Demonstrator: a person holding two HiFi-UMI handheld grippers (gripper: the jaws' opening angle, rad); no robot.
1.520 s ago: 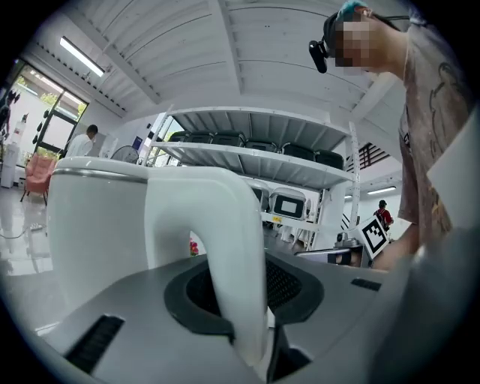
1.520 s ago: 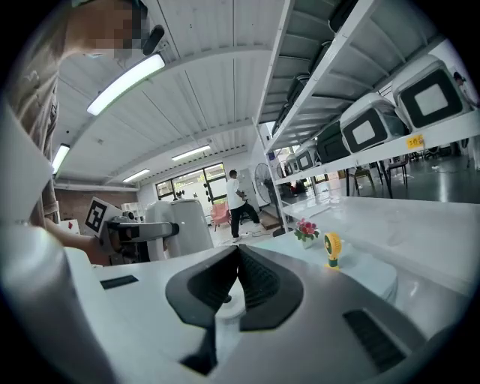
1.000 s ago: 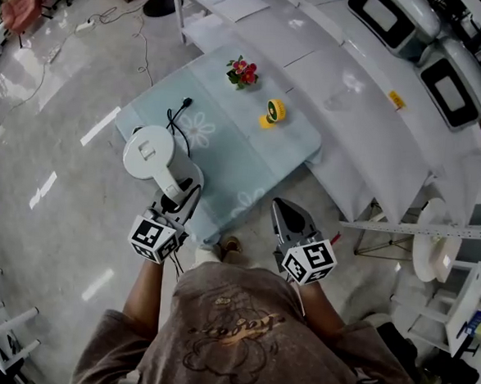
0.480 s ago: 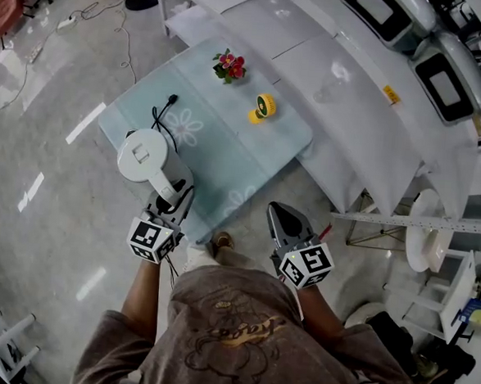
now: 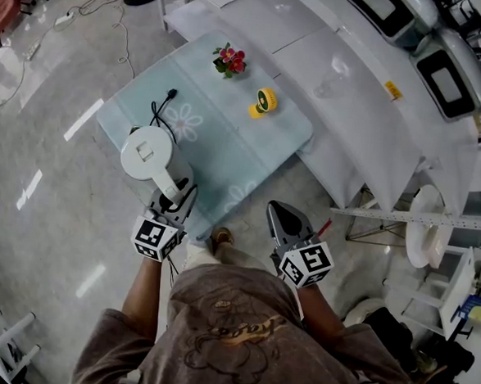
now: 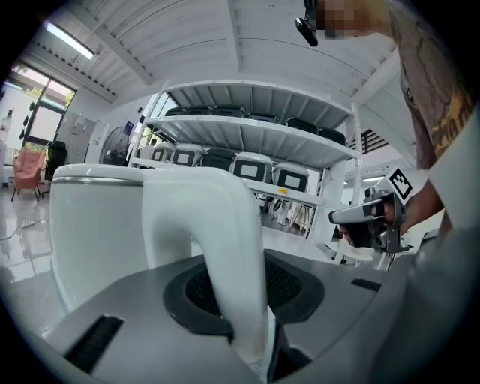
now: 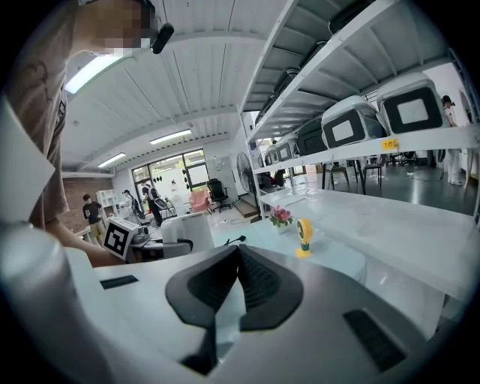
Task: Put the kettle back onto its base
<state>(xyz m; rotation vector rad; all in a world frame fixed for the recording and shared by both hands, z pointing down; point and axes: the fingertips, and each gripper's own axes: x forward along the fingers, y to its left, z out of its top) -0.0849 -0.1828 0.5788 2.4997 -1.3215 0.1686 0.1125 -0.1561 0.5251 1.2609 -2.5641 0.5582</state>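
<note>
Left hand-held gripper (image 5: 177,197) on kettle (image 5: 147,152); cord (image 5: 160,108), flowers (image 5: 229,61), fan (image 5: 265,103) beyond

Lab hall, shelving racks (image 7: 375,150), identical machines (image 7: 409,109)

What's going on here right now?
A person works two grippers. The left gripper is clamped on the handle of the white kettle, holding it over the near left corner of the pale blue table, beside a black cord. The kettle hides its base, so whether it is seated is unclear. The right gripper is shut and empty, off the table's near edge.
</note>
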